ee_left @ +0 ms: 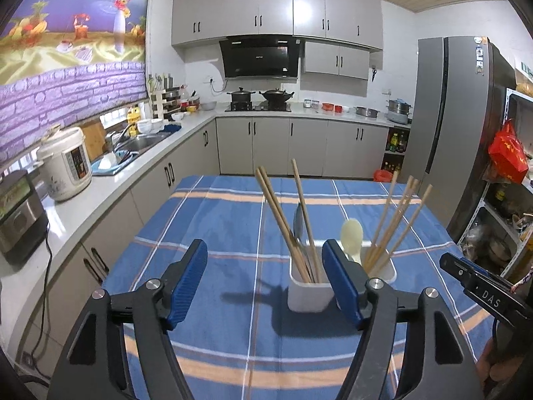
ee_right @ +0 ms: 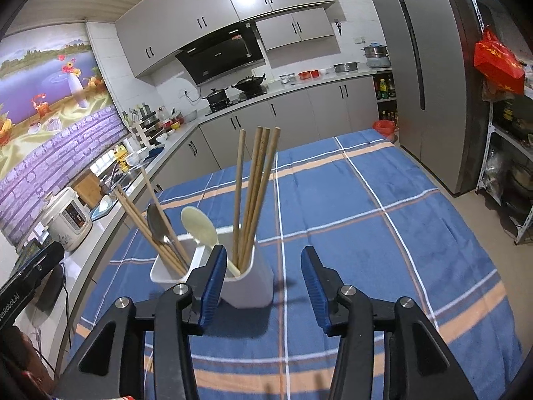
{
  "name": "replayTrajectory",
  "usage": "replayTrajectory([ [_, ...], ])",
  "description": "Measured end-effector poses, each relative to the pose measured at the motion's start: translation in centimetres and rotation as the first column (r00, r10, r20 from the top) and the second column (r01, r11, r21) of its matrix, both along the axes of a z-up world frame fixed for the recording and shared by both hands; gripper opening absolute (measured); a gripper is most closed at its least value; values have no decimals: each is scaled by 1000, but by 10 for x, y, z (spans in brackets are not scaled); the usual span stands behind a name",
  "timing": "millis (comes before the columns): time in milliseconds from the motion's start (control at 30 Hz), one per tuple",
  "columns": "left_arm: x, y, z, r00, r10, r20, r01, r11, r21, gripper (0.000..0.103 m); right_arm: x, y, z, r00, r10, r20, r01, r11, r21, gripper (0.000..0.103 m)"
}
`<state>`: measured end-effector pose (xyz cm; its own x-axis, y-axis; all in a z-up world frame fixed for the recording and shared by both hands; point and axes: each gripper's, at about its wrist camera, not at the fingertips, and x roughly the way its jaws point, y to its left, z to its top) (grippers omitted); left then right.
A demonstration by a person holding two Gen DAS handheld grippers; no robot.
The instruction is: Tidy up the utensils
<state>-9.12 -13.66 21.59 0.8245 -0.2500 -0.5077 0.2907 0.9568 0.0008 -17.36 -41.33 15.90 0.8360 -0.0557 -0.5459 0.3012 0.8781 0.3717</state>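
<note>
A white utensil holder [ee_left: 309, 295] [ee_right: 248, 285] stands on the blue plaid tablecloth [ee_left: 216, 226] [ee_right: 366, 226]. Its left compartment holds wooden chopsticks [ee_left: 283, 220] [ee_right: 143, 220] and a metal spoon [ee_left: 298, 223] [ee_right: 158, 225]. Its right compartment holds several chopsticks [ee_left: 396, 223] [ee_right: 255, 193]. A cream plastic spoon [ee_left: 352, 238] [ee_right: 200, 225] stands between them. My left gripper [ee_left: 266, 266] is open and empty, just in front of the holder and a little to its left. My right gripper [ee_right: 263, 275] is open and empty, with the holder's right end between its fingers.
A kitchen counter [ee_left: 100, 186] with a rice cooker [ee_left: 66, 163] and a sink runs along the left. A grey fridge [ee_left: 449, 126] and a cluttered metal shelf [ee_left: 506, 200] stand on the right. The right gripper's body [ee_left: 483, 286] shows at the right edge.
</note>
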Motion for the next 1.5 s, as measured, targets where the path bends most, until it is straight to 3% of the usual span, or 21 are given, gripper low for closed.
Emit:
replayTrajectory([
  [200, -29, 7, -4, 1000, 12, -26, -13, 1000, -13, 77, -29, 6, 5, 1000, -4, 3, 4, 1000, -4, 54],
  [533, -66, -2, -15, 999, -2, -47, 4, 999, 40, 80, -56, 17, 0, 1000, 13, -12, -13, 1000, -3, 57],
  [1100, -83, 2, -20, 995, -31, -93, 34, 999, 41, 80, -79, 36, 4, 1000, 23, -19, -24, 999, -44, 60],
  [1333, -87, 6, -18, 997, -18, -78, 22, 999, 41, 80, -85, 45, 6, 999, 26, -19, -27, 998, -60, 62],
  [1500, -94, 17, -11, 999, 24, -26, -23, 999, 47, 89, -87, 52, 9, 999, 33, -15, -34, 997, -72, 62],
])
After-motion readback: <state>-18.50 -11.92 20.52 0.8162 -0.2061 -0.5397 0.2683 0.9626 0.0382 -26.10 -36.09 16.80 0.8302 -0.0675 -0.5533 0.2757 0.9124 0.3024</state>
